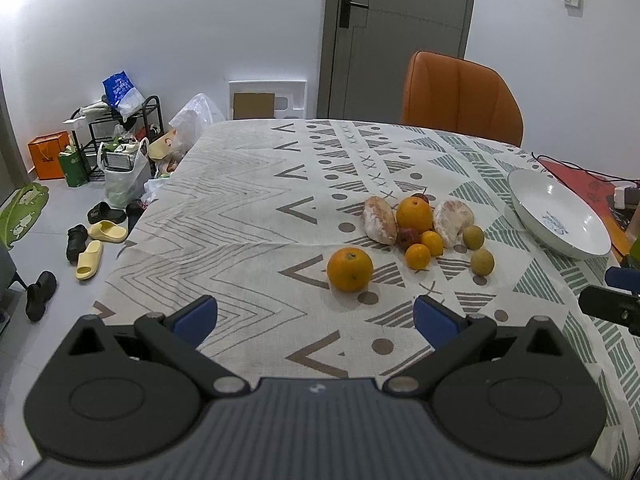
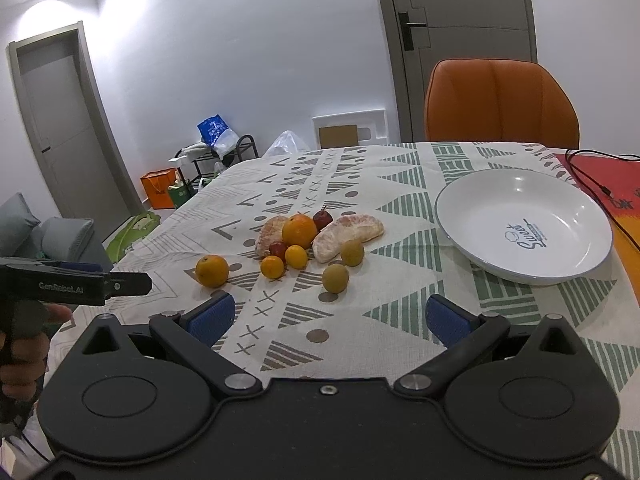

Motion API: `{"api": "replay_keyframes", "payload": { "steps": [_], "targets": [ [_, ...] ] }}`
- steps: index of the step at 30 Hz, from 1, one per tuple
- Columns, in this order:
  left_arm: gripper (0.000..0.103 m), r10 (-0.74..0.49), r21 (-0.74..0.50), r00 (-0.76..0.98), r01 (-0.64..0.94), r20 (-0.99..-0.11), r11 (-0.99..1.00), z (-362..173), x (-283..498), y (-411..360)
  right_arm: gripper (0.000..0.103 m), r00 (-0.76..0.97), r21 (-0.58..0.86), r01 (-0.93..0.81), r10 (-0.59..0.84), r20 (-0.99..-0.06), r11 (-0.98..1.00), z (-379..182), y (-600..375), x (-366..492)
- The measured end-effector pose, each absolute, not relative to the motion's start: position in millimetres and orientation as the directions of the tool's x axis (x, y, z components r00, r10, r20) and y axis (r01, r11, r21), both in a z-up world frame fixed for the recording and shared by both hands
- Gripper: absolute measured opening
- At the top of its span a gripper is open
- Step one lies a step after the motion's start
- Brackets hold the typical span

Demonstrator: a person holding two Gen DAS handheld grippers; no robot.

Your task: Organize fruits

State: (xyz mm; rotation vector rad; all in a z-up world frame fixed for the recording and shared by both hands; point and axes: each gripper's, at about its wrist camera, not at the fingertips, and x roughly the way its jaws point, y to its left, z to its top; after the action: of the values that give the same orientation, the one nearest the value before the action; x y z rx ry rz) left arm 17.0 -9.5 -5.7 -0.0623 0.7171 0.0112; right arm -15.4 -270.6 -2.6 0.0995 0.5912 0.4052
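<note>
On the patterned tablecloth (image 1: 240,208) ahead of me the fruit sits in a loose cluster, none of it on the white plate (image 2: 560,264) yet. That plate rests on the tabletop to the right of the fruit, apart from it, with blue lettering on its floor.

My left jaws (image 1: 316,318) hang wide apart over the cloth, gripping nothing. Just beyond them lies a big orange (image 1: 350,269), set a little apart from the rest. Behind it a second big orange (image 1: 414,214) sits between two peeled pomelo wedges (image 1: 379,219), touching both. In front of that one, two small oranges (image 1: 418,256) lie side by side next to a small red fruit (image 1: 407,237), and another red one (image 2: 322,219) with a stem peeks out at the back. Two yellow-green round fruits (image 1: 482,262) lie on the plate side of the cluster.

My right jaws (image 2: 327,316) are spread wide too, empty, low over the cloth, with the nearer green fruit just ahead. From the right camera I catch my left hand (image 2: 22,354) wrapped around the other tool's handle at the far left.

An orange chair (image 2: 502,106) stands at the far edge of the tabletop, and a black cable (image 2: 592,184) trails across a red mat (image 2: 616,184) beyond the plate.
</note>
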Motion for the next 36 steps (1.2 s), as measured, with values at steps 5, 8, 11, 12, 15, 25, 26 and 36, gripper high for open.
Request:
{"api": "replay_keyframes", "payload": {
  "steps": [5, 8, 11, 12, 15, 25, 26, 36],
  "targets": [
    [0.103, -0.001, -0.049, 0.763, -0.04, -0.646, 0.998, -4, 13, -5, 0.103, 0.753, 0.203, -0.344, 0.399, -0.523, 0.917, -3, -268, -14],
    [0.103, -0.005, -0.06, 0.76, -0.045, -0.65, 0.997, -5, 14, -3, 0.103, 0.756, 0.195, -0.335, 0.387, -0.529, 0.922, -4, -267, -13],
    [0.103, -0.015, -0.067, 0.763, -0.037, -0.646, 0.997, -5, 16, -2, 0.103, 0.751, 0.198, -0.331, 0.385, -0.536, 0.922, -5, -267, -11],
    [0.103, -0.018, -0.068, 0.764, -0.034, -0.645, 0.997, -6, 16, -2, 0.103, 0.749, 0.198, -0.332, 0.385, -0.539, 0.922, -6, -267, -10],
    [0.103, -0.025, -0.071, 0.763, -0.028, -0.646, 0.997, -8, 20, -3, 0.103, 0.749, 0.184, -0.327, 0.373, -0.548, 0.927, -8, -267, -6],
    [0.101, -0.061, -0.102, 0.77, -0.005, -0.635, 0.995, -16, 35, -4, 0.102, 0.732, 0.208, -0.354, 0.408, -0.546, 0.912, -16, -265, 8],
    [0.1, -0.062, -0.102, 0.769, -0.004, -0.636, 0.995, -17, 37, -5, 0.101, 0.73, 0.211, -0.357, 0.412, -0.546, 0.91, -17, -265, 10],
    [0.089, -0.083, -0.12, 0.76, 0.006, -0.644, 0.993, -31, 57, -11, 0.08, 0.695, 0.236, -0.347, 0.418, -0.585, 0.908, -33, -262, 35]
  ]
}}
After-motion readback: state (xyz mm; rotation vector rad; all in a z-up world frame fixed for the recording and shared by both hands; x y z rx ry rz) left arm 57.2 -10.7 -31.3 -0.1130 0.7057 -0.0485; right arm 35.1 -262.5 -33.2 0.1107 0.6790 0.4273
